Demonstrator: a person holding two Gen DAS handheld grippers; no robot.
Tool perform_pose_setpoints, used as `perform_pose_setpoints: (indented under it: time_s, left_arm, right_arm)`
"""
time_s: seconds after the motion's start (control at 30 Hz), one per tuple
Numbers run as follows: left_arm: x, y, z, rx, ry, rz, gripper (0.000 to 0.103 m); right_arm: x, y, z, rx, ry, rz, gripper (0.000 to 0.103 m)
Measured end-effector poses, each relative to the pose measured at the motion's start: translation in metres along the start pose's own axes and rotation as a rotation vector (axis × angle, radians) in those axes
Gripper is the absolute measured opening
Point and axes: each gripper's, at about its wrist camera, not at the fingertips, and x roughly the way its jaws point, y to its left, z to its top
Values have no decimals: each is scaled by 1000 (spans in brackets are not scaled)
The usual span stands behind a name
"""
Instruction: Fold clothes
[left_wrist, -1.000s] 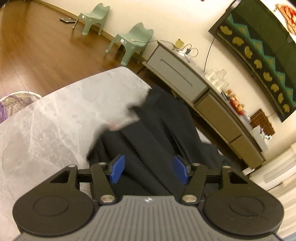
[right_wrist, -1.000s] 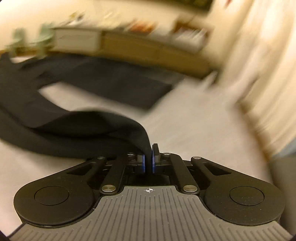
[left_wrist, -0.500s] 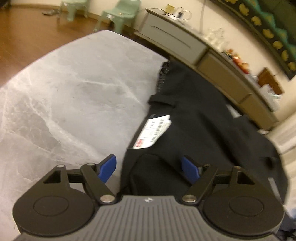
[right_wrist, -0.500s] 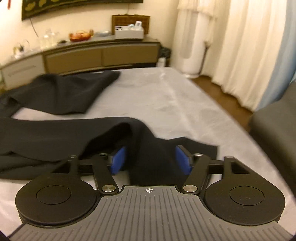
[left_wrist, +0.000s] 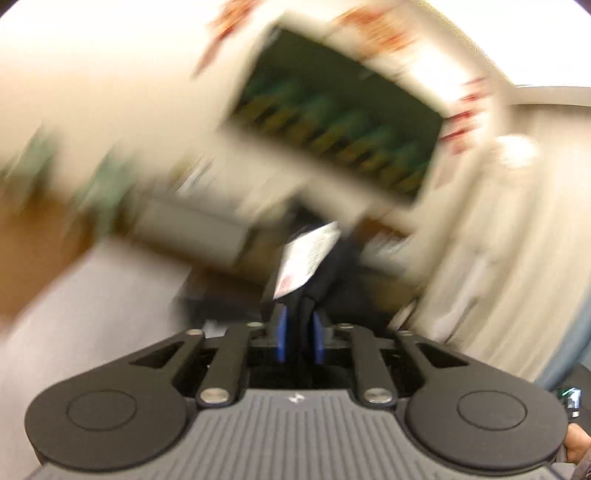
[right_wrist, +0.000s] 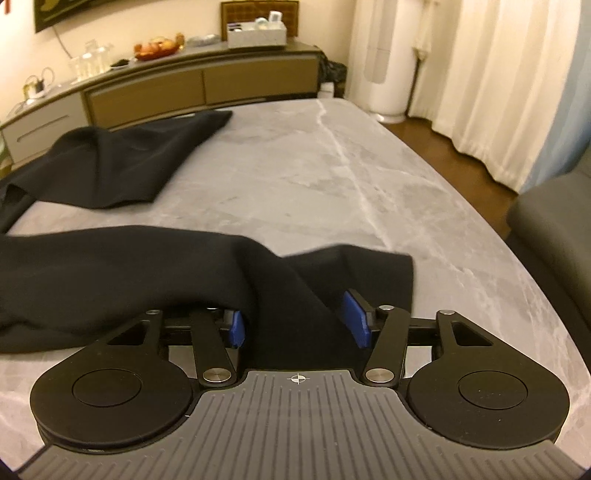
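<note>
A black, soft knit garment (right_wrist: 122, 273) is lying spread across a grey marble-patterned bench (right_wrist: 332, 177), one dark leg or sleeve reaching toward the far sideboard and another draping toward the near edge. The right gripper (right_wrist: 299, 321) is sitting low over the bench with its jaws released and wide apart, blue pads (right_wrist: 356, 319) straddling a raised ridge of the cloth without pinching it; the fabric is slumping over the left pad, apparently let go so that end can settle flat.

The left gripper (left_wrist: 298, 334) is tilting upward toward the wall, its view heavily smeared by motion, jaws clenched on a bunched fold of the same black garment. A white paper tag (left_wrist: 308, 260) printed with small text is sticking up from the pinched fabric, suggesting this is the waistband or collar end, held high to shake the piece straight before a fold. The bench is showing only as a pale blur at lower left of this view, and how much cloth is hanging free cannot be told.

The folding appears to be at an early stage, with the garment not yet squared.
</note>
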Motion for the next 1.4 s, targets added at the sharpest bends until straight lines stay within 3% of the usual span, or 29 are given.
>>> perform_pose_setpoints:
  time_s: [0.03, 0.1, 0.17, 0.2, 0.3, 0.43, 0.6, 0.7, 0.8, 0.93, 1.07, 1.17, 1.33, 1.4]
  left_arm:
    - [2, 16, -19, -70, 86, 94, 25]
    - [0, 52, -50, -293, 173, 223, 26]
    - [-11, 73, -59, -491, 161, 205, 29]
    - [-16, 73, -58, -518, 135, 195, 42]
    - [-24, 52, -54, -480, 106, 197, 62]
    - [1, 23, -68, -422, 196, 129, 66]
    - [44, -1, -55, -280, 259, 262, 67]
    - [61, -8, -37, -190, 279, 289, 72]
    - [72, -2, -21, -223, 300, 264, 77]
    - [75, 18, -25, -328, 304, 242, 78]
    - [79, 37, -29, -433, 307, 219, 74]
    - [82, 52, -31, -511, 308, 202, 77]
    - [84, 75, -35, -641, 307, 181, 79]
    - [81, 80, -36, -690, 300, 186, 79]
  right_arm:
    - [0, 0, 0, 2, 0, -2, 60]
    - [-3, 5, 1, 0, -7, 9, 62]
    - [-7, 10, 1, 10, -13, 38, 65]
    - [-11, 10, -1, 21, -13, 54, 65]
    - [-23, 8, -5, 63, -23, 101, 68]
    - [-44, -9, -10, 153, -61, 146, 78]
    - [-45, -25, -12, 256, -50, 192, 79]
    - [-65, -7, -12, 189, -140, 235, 74]
    - [-105, 59, -19, -36, -247, 341, 75]
    - [-150, 185, -44, -438, -348, 561, 82]
    - [-168, 313, -61, -733, -381, 731, 87]
    - [-167, 394, -68, -895, -410, 802, 90]
    - [-137, 498, -78, -1112, -317, 845, 86]
    - [-125, 521, -81, -1178, -269, 862, 75]
